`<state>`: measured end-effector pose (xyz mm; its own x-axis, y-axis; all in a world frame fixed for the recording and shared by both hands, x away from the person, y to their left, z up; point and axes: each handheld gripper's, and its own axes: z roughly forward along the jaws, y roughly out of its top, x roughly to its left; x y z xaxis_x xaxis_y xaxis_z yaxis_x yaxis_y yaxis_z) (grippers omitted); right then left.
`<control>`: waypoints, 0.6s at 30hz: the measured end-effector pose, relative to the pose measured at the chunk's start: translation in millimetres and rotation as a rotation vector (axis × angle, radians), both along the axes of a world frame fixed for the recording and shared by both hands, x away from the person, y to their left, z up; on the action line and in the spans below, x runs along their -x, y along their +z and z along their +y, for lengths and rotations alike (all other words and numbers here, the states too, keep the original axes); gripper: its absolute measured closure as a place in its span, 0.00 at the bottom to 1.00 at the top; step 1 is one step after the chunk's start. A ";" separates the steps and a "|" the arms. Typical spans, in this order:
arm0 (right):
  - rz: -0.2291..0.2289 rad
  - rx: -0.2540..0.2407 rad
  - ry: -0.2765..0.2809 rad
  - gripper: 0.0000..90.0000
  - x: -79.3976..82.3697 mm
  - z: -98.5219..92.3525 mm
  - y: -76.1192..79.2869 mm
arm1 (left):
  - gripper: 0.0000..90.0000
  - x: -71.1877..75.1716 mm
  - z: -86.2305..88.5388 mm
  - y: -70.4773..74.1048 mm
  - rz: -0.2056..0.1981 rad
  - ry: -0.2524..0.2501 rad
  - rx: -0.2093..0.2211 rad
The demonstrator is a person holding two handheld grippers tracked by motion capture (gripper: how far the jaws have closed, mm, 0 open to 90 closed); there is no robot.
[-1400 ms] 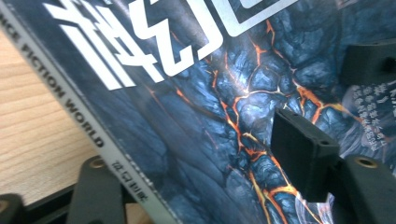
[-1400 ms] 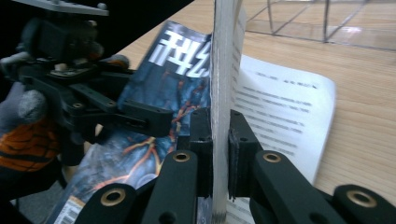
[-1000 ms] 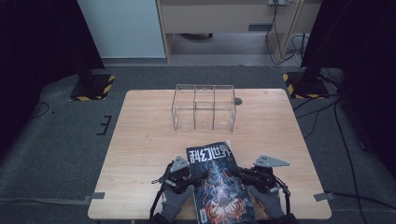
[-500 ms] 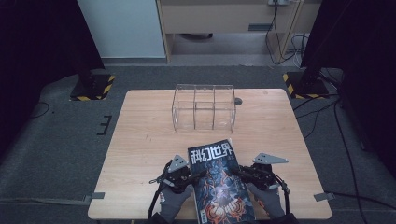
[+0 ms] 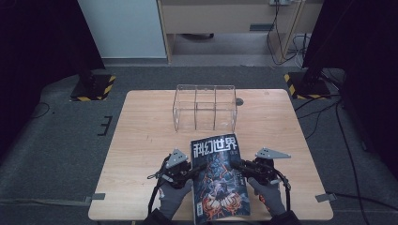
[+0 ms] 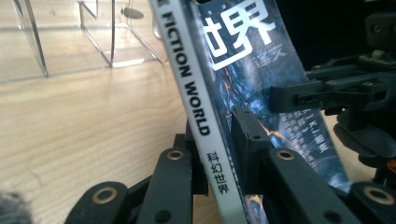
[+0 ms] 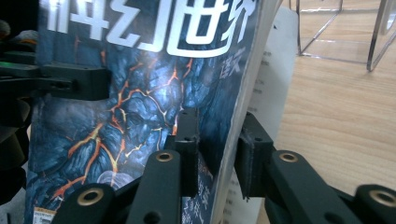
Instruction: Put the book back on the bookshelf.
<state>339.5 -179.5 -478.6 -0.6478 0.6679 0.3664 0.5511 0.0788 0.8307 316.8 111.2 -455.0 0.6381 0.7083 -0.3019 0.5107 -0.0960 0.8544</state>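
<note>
A magazine [image 5: 217, 178] with a dark blue cover and white Chinese title is held over the table's near edge between both grippers. My left gripper [image 5: 199, 168] is shut on its white spine [image 6: 187, 70]; the jaws have just been closing, and in the left gripper view its pads [image 6: 245, 135] press the spine from both sides. My right gripper [image 5: 236, 165] has the opposite page edge [image 7: 224, 154] between its jaws, which have just been opening; a gap shows beside the pad [image 7: 188, 140]. The magazine stands tilted, spine side raised.
A clear acrylic organizer [image 5: 204, 107] with three compartments stands at the back middle of the wooden table [image 5: 141, 140]. A small dark disc [image 5: 240, 101] lies beside it. Cables trail on the grey floor to the right.
The magazine's left side has risen a little with the left gripper. The right gripper has stayed in place.
</note>
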 end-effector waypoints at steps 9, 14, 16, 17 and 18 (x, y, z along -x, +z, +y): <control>0.001 -0.012 -0.010 0.71 -5.0 -0.3 -0.3 | 0.90 -0.9 0.2 14.2 -0.010 -0.013 0.007; 0.011 -0.018 -0.008 0.61 -6.6 0.0 -1.8 | 0.91 -1.6 1.1 23.9 -0.014 -0.037 0.015; 0.008 -0.015 -0.006 0.58 -7.0 0.1 -2.7 | 0.91 -1.3 0.1 27.9 -0.017 -0.047 0.011; 0.006 -0.017 -0.008 0.57 -7.1 0.0 -3.2 | 0.91 -0.7 -0.8 30.8 -0.021 -0.054 0.003; -0.002 -0.017 -0.008 0.54 -7.1 -0.6 -3.9 | 0.91 -0.3 -1.6 33.0 -0.023 -0.060 0.000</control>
